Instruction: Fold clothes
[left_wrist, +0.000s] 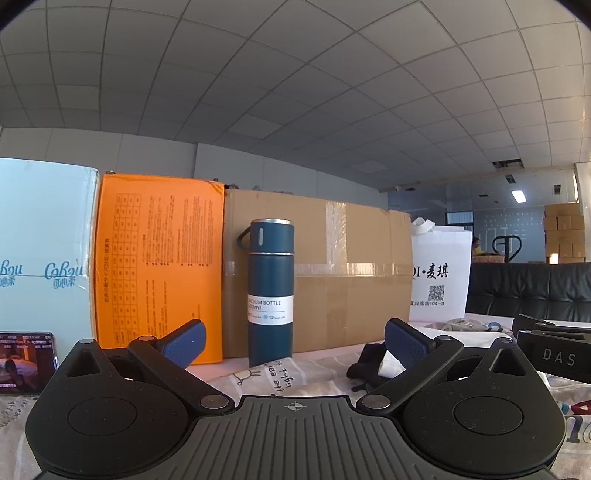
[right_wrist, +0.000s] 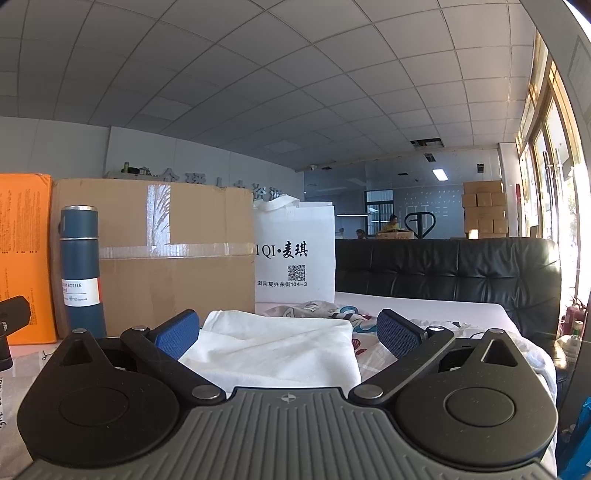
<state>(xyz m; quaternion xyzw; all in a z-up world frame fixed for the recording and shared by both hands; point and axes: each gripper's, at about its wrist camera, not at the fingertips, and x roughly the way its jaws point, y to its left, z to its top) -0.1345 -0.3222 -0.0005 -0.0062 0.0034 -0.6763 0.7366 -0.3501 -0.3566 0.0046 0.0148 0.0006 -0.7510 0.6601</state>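
We are looking at a white folded shirt (right_wrist: 273, 350) lying smooth on the table (a printed cloth (right_wrist: 332, 314) is lying just behind it), between the spread fingers of our right gripper (right_wrist: 286, 334); our left gripper (left_wrist: 293, 341) is gaping too, facing a blue bottle (left_wrist: 270, 291).

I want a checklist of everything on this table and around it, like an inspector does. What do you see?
Surface: table under a printed cloth.
Job's things: folded white garment lying between the right gripper's fingers; crumpled printed garment behind it; small dark item, too unclear to name.
Clutter: blue vacuum bottle standing upright; cardboard box; orange box; white bag; phone.
Grippers: left gripper open, empty; right gripper open, not clamped.
Cables: nothing seen.
Surroundings: black sofa, stacked cartons, people far off.
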